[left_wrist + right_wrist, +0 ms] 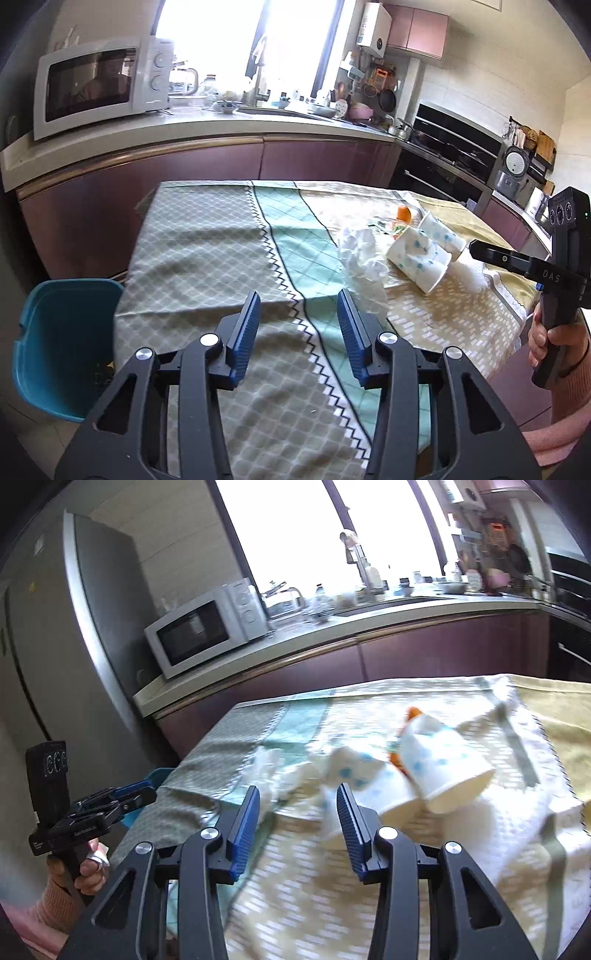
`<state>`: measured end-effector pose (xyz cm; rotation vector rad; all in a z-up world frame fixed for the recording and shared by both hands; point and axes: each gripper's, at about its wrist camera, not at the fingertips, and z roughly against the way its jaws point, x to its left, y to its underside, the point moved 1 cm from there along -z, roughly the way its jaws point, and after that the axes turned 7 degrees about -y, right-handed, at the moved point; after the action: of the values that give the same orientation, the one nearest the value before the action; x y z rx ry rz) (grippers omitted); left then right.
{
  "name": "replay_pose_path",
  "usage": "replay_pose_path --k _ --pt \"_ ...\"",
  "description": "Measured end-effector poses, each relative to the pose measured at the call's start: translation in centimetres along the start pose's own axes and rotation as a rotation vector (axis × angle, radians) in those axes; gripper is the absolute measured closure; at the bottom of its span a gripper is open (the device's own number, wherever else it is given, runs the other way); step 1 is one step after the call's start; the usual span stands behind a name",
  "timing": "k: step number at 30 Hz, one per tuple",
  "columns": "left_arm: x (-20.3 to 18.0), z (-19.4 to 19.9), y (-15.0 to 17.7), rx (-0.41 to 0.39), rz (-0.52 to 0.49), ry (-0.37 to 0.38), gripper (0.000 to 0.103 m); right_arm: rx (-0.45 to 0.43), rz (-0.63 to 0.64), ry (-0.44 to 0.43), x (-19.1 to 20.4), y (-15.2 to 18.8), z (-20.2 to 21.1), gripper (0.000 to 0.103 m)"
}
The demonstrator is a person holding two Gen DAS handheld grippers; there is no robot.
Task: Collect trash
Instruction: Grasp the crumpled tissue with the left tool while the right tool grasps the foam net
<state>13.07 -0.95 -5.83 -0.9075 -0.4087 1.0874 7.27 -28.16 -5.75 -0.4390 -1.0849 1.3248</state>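
Two white paper cups with blue flowers lie on their sides on the patterned tablecloth (pixel 207 243): one cup (pixel 419 260) nearer, another cup (pixel 443 232) behind it. Crumpled white tissue (pixel 360 254) lies left of them, and orange scraps (pixel 403 214) sit behind. My left gripper (pixel 297 330) hovers open over the near table edge, nothing between its blue pads. My right gripper (pixel 297 810) is open too, just short of the nearer cup (pixel 384 786), with the other cup (pixel 439 764) and the tissue (pixel 273 771) beyond it. A teal bin (pixel 62 343) stands at the table's left.
A kitchen counter (pixel 207 133) runs behind the table with a white microwave (pixel 99 86), sink and dishes. An oven (pixel 443 162) and a rice cooker (pixel 511 170) stand at the right. A refrigerator (pixel 66 635) stands at the left in the right wrist view.
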Motion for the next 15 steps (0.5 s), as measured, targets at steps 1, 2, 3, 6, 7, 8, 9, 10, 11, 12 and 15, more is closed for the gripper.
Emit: replay_pose_path --k 1,2,3,6,7,8,9,10,11,12,15 --pt "-0.7 -0.7 0.0 0.008 -0.008 0.010 0.059 -0.006 -0.021 0.034 -1.3 0.2 0.7 0.059" --pt "-1.6 -1.3 -0.1 0.016 -0.015 0.017 0.059 -0.009 -0.041 0.069 -2.6 0.4 1.1 0.058" --pt "-2.1 -1.9 -0.1 0.024 -0.020 0.021 0.059 -0.013 -0.062 0.100 -3.8 0.6 1.6 0.058" --pt "-3.5 -3.7 -0.2 0.050 -0.024 0.041 0.058 -0.026 -0.123 0.168 -7.2 1.3 2.7 0.050" --pt "-3.9 -4.2 -0.3 0.060 -0.022 0.048 0.057 -0.025 -0.140 0.186 -8.1 1.5 2.8 0.048" --pt "-4.1 -4.8 -0.5 0.067 -0.021 0.052 0.057 -0.022 -0.154 0.191 -8.8 1.6 2.9 0.048" --pt "-4.4 -5.2 -0.6 0.074 -0.021 0.054 0.057 -0.017 -0.162 0.196 -9.5 1.8 2.8 0.048" --pt "-4.7 -5.6 -0.7 0.078 -0.021 0.055 0.056 -0.010 -0.164 0.205 -9.7 1.9 2.5 0.047" --pt "-4.9 -5.9 -0.8 0.082 -0.019 0.053 0.056 -0.004 -0.164 0.209 -10.0 2.0 2.3 0.047" --pt "-5.1 -6.3 -1.0 0.086 -0.016 0.054 0.054 0.001 -0.165 0.213 -10.2 2.1 2.1 0.044" --pt "-5.5 -7.2 -1.4 0.101 -0.013 0.052 0.052 0.010 -0.172 0.215 -10.5 2.4 1.4 0.039"
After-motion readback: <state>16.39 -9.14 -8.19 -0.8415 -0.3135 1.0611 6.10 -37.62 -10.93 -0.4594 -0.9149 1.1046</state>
